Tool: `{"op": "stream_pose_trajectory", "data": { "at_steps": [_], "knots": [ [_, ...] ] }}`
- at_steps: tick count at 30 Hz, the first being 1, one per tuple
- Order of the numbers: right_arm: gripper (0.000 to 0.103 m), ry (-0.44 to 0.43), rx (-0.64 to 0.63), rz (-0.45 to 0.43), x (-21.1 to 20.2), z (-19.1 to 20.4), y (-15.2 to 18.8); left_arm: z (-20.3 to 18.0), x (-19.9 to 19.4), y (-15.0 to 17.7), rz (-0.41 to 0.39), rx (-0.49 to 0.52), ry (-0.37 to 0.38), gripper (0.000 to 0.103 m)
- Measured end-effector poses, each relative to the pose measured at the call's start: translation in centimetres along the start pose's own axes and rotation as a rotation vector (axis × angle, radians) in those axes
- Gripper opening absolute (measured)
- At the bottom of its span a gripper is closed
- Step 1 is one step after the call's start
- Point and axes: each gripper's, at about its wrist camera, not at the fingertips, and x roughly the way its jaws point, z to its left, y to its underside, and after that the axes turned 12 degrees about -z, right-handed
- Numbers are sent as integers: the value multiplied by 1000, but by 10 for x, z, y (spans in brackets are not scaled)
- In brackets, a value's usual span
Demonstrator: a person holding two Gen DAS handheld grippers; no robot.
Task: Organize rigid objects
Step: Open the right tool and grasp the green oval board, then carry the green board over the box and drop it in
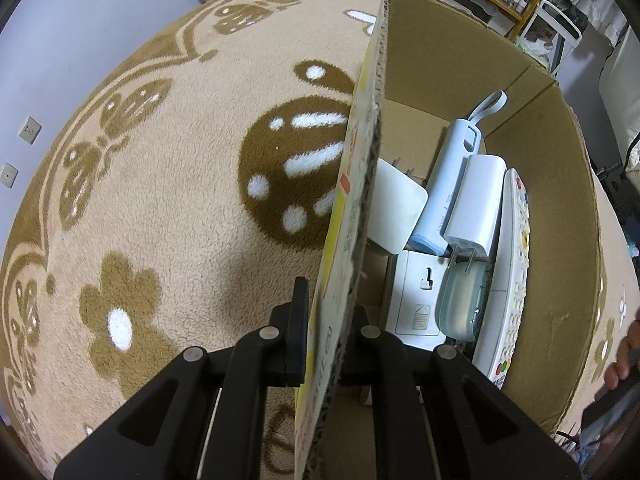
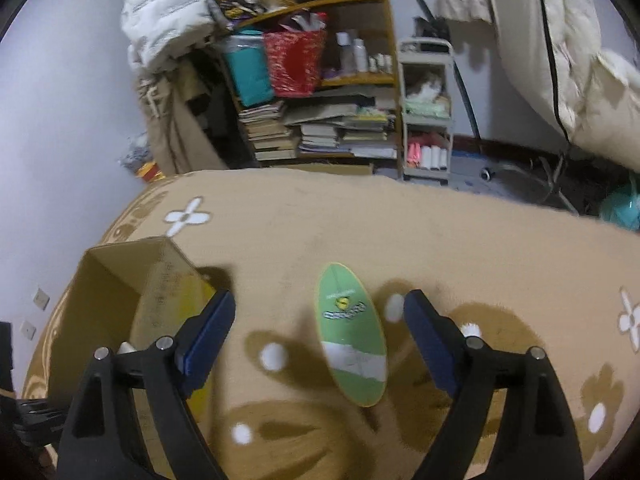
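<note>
My left gripper (image 1: 328, 312) is shut on the left wall (image 1: 360, 184) of an open cardboard box, one finger outside and one inside. In the box lie a light blue power bank (image 1: 448, 176), a white plug charger (image 1: 476, 204), a white remote (image 1: 512, 264), a white square adapter (image 1: 394, 208), a clear case (image 1: 460, 300) and a flat white box (image 1: 416, 296). In the right wrist view my right gripper (image 2: 320, 320) stands open above a green oval object (image 2: 352, 336) lying on the blanket, its pads not touching it. The cardboard box (image 2: 112, 280) is to its left.
A beige blanket (image 1: 180, 200) with brown flower and butterfly patterns covers the surface under everything. Beyond its far edge stand a cluttered bookshelf (image 2: 320, 92) and a small white cart (image 2: 426, 120). A person's hand (image 1: 624, 356) shows at the right edge of the left wrist view.
</note>
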Motion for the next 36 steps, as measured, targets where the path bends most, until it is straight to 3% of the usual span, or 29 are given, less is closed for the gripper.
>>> {"op": "stream_pose_trajectory", "data": {
  "at_steps": [12, 14, 15, 17, 20, 22, 27, 36],
  "knots": [
    [85, 41, -78, 145, 64, -13, 40, -1, 0, 0, 0, 7, -3, 10],
    [80, 54, -96, 173, 74, -12, 45, -1, 0, 0, 1, 7, -4, 10],
    [72, 63, -97, 188, 77, -13, 47, -1, 0, 0, 1, 6, -3, 10],
    [71, 81, -111, 215, 83, -13, 48, 0, 0, -1, 2, 4, -2, 10],
    [70, 81, -113, 219, 83, -13, 49, 0, 0, -1, 2, 3, -2, 10],
    [62, 81, -114, 220, 83, -14, 49, 0, 0, -1, 1, 4, -2, 10],
    [60, 83, -111, 205, 75, -12, 48, 0, 0, -1, 2, 3, -1, 10],
    [60, -78, -92, 51, 20, 24, 17, 1, 0, -1, 2, 0, 1, 10]
  ]
}}
